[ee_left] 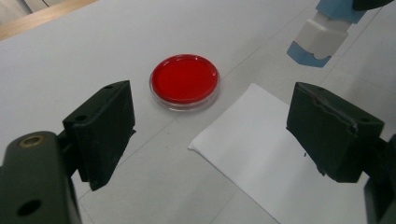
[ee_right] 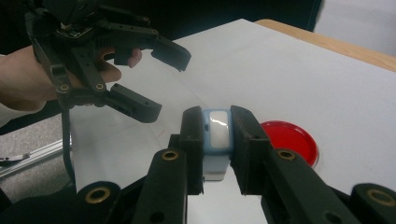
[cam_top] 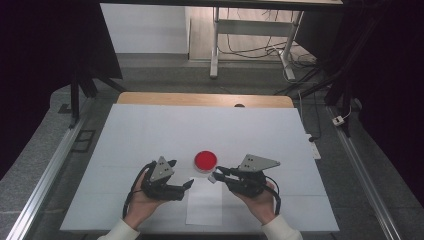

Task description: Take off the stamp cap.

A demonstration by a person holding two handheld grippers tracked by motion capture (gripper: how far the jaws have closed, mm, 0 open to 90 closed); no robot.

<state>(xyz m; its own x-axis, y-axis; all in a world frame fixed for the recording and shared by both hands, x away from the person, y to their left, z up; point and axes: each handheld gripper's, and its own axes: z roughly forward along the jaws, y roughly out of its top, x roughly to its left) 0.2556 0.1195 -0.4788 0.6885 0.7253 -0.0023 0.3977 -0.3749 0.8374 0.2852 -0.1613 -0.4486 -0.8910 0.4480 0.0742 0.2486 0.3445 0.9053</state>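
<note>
The left gripper is held low in the left hand, its jaws spread wide apart. The right gripper is held in the right hand, jaws pointed toward the left gripper and clamped together

The round dish is bright red inside a clear, glassy rim. The small block is pale blue with a white face. Both grippers, the left gripper and the right gripper, are black, each topped by a grey three-cornered plate with brass-coloured rivets. The counter is covered in plain white, with a light wooden edge at its far side. The paper sheet is plain white, without pattern
</note>
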